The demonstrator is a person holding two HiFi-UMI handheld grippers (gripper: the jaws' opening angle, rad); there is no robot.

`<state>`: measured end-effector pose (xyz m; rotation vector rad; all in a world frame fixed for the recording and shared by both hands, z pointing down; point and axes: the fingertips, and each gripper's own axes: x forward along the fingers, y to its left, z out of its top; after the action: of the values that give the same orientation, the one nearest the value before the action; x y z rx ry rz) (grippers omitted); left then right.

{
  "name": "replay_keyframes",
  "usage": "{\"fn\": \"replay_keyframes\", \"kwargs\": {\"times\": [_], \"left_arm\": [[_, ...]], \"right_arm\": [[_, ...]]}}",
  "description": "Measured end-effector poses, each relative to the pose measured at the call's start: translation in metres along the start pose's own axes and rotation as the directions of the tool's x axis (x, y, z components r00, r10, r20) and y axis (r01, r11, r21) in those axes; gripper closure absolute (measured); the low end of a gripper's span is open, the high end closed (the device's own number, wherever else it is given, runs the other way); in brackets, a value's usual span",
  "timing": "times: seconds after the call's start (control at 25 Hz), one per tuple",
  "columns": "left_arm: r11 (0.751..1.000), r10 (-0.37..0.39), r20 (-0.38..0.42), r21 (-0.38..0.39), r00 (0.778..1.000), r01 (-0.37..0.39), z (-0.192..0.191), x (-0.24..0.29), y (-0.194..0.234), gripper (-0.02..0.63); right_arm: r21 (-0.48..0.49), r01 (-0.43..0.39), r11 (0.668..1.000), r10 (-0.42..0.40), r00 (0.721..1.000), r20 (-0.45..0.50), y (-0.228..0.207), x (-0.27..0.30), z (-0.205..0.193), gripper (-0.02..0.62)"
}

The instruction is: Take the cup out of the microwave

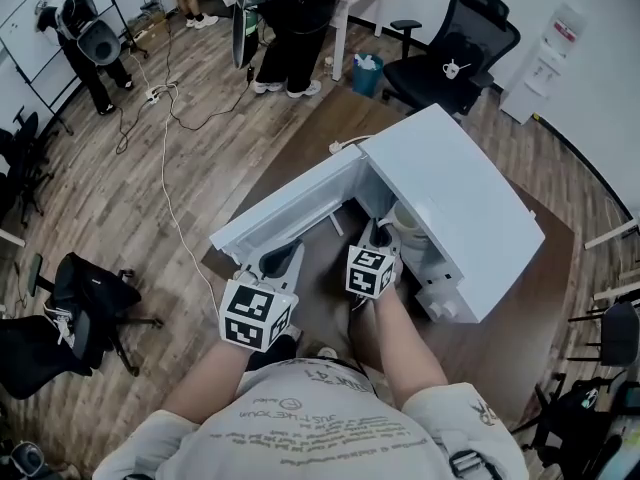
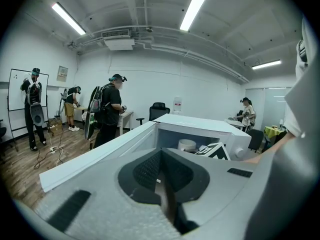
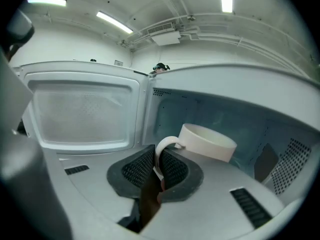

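While cup (image 3: 207, 143) sits inside microwave (image 1: 450, 188), right tool (image 3: 159, 159) clamps its handle (image 3: 164, 143) | left tool (image 2: 161, 159) closed, seemingly empty

Pale printed T-shirt (image 1: 310, 423); grey left claw (image 2: 161, 156) and right claw (image 3: 158, 158), black ribbed pads (image 2: 145, 171), marker cubes (image 1: 257, 315)

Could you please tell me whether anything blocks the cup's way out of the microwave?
Nothing visible does. The right gripper is shut on the cup by its handle inside the microwave. The door stands wide open at the left, and the left gripper sits outside by the door, shut and to the side.
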<state>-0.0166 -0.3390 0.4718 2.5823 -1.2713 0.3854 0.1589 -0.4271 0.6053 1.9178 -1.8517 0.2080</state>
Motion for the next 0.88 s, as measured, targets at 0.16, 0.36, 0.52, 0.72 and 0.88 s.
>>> {"fn": "replay_keyframes", "kwargs": {"times": [0.16,0.36,0.52,0.72,0.88], "left_arm": [[1.0,0.006,0.023,-0.008,1.0,-0.006,0.007,-0.004,0.005,0.595],[0.999,0.018,0.05,-0.043,0.999,-0.016,0.009,-0.01,0.011,0.595],[0.998,0.02,0.058,-0.064,0.998,-0.017,0.006,-0.013,0.013,0.595],[0.997,0.013,0.071,-0.08,0.997,-0.007,0.008,-0.012,0.015,0.595],[0.998,-0.006,0.075,-0.069,0.997,0.011,0.012,-0.01,0.011,0.595]], "right_arm": [[-0.031,-0.049,0.998,0.051,0.997,0.061,0.02,-0.027,0.021,0.554],[-0.04,-0.117,0.992,0.121,0.986,0.116,0.044,-0.064,0.048,0.554],[-0.051,-0.148,0.988,0.155,0.976,0.151,0.054,-0.092,0.067,0.555],[-0.013,-0.191,0.981,0.189,0.957,0.219,0.061,-0.121,0.099,0.557],[0.011,-0.205,0.979,0.196,0.95,0.244,0.06,-0.137,0.118,0.557]]}}
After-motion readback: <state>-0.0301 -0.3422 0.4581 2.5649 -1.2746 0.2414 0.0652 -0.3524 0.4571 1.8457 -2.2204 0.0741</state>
